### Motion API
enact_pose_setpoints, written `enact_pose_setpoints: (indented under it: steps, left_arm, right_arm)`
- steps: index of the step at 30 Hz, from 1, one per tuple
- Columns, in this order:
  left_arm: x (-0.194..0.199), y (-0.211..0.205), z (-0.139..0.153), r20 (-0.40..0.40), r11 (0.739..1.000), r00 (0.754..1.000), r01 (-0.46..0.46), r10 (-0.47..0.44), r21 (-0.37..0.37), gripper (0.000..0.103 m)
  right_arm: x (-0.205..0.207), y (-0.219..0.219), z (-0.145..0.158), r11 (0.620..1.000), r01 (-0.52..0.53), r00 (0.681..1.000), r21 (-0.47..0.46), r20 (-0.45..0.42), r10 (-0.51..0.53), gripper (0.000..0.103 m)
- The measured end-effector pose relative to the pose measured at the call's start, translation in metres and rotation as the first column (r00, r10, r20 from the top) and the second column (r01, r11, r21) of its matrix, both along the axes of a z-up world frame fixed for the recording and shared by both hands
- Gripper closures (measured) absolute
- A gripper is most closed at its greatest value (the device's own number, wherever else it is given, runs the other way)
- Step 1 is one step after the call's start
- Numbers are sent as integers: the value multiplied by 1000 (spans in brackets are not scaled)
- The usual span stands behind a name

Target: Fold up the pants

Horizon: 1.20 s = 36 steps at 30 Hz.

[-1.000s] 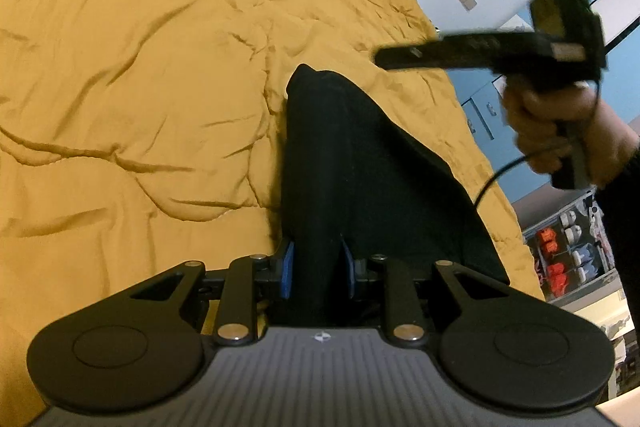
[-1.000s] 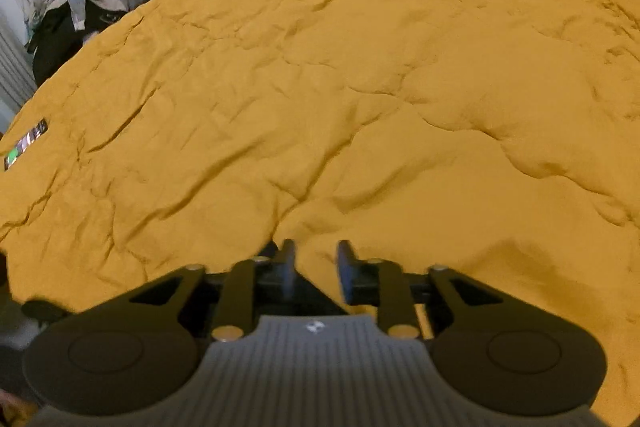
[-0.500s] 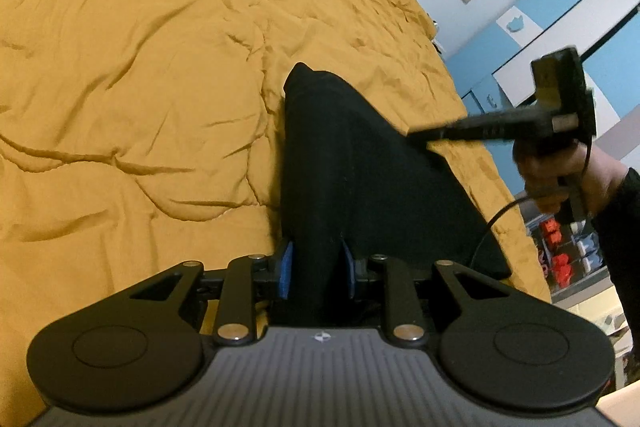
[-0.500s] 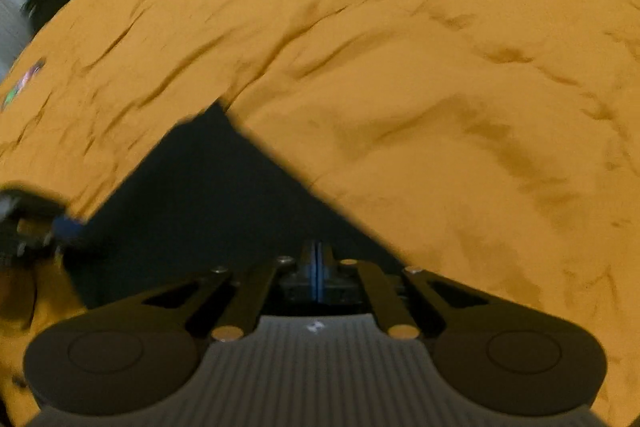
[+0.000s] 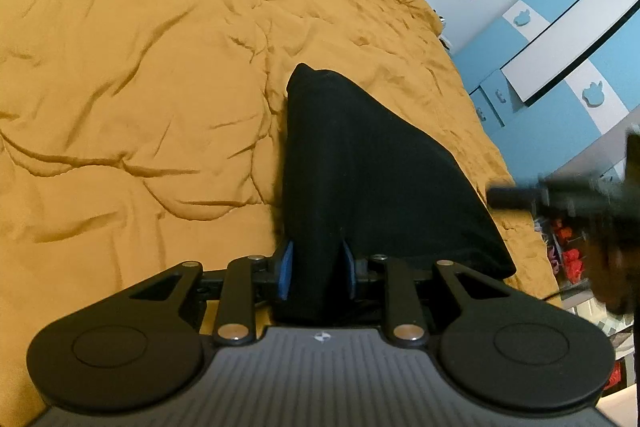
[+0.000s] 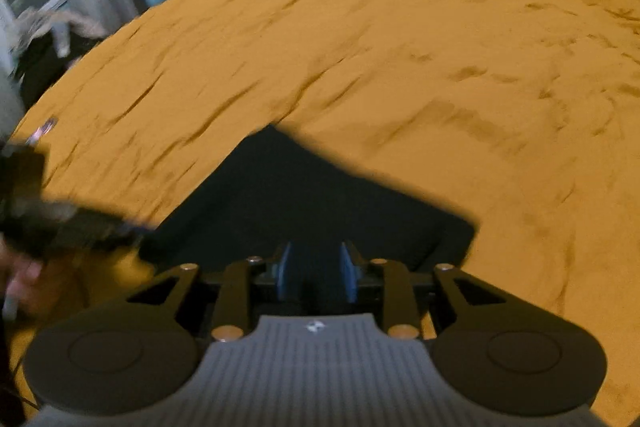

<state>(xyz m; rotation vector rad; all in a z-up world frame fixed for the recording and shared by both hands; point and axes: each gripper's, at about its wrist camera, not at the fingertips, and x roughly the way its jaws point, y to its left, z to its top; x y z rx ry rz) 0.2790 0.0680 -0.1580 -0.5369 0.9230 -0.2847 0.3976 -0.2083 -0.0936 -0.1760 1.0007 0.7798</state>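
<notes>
Right claw (image 6: 316,273) swung over pants (image 6: 320,195), opening, blurred; left claw (image 5: 316,269) angled down, clamps pants.

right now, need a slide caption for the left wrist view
Left gripper clamps a fold of the black pants on a mustard bedspread; the blurred right gripper enters from the right.

Wide bare mustard bedspread (image 5: 140,67) lies open left of the black pants (image 5: 360,167); blue cabinets (image 5: 560,75) crowd the right edge
</notes>
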Motion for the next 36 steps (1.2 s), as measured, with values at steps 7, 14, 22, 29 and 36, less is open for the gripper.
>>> enact_pose_setpoints:
  steps: [7,14,22,29,36]
  left_arm:
    - [-2,-4,3,0,1000,1000,-15,15,22,75]
    - [-4,-7,1,4,999,1000,-18,18,47,74]
    - [-15,-10,18,90,1000,996,-7,5,25,68]
    - [-10,-24,3,21,994,999,43,-45,99,66]
    - [-10,-20,2,0,995,999,43,-44,90,60]
  right_arm:
    - [-27,-23,-18,930,365,928,28,-94,-361,67]
    - [-31,-44,-35,822,558,824,110,-188,-534,58]
    - [-41,-55,-3,837,456,889,302,-108,-445,100]
    - [-56,-56,-48,874,478,874,88,-148,-463,80]
    - [-82,-20,-13,905,424,891,-45,200,-407,74]
